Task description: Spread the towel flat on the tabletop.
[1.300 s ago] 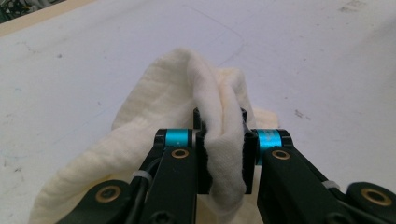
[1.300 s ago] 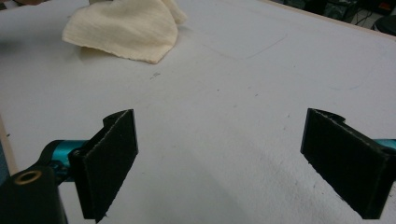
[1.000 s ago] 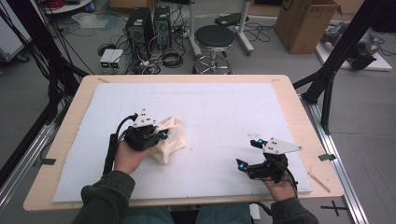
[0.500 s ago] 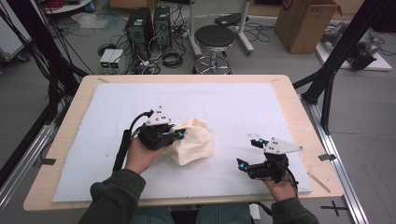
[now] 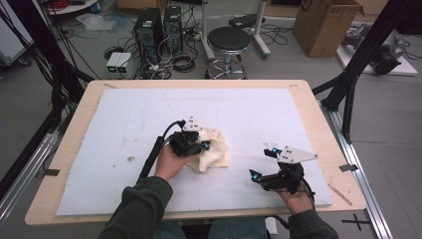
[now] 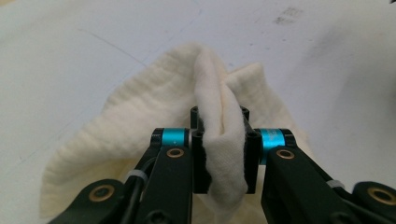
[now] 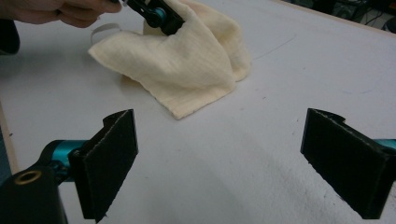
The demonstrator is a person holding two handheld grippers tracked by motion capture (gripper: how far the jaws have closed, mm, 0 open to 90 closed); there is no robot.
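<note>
A cream cloth (image 5: 214, 150) lies bunched near the middle of the white mat (image 5: 124, 114). My left gripper (image 5: 201, 145) is shut on a raised fold of it. In the left gripper view that fold of the cloth (image 6: 223, 140) stands pinched between the black pads (image 6: 250, 158). In the right gripper view the cloth (image 7: 187, 60) hangs from the left gripper (image 7: 161, 16) and drapes onto the mat. My right gripper (image 5: 256, 170) rests near the mat's front right, open, with nothing between its pads (image 7: 109, 161).
The white mat covers most of the wooden table (image 5: 323, 129). Small dark specks (image 5: 130, 159) mark the mat at the left. Beyond the table stand a stool (image 5: 229, 42), computer cases (image 5: 157, 27) and a cardboard box (image 5: 323, 22).
My left gripper has carried the cloth rightward across the mat, from left of centre to about the middle. The right gripper has stayed where it was.
</note>
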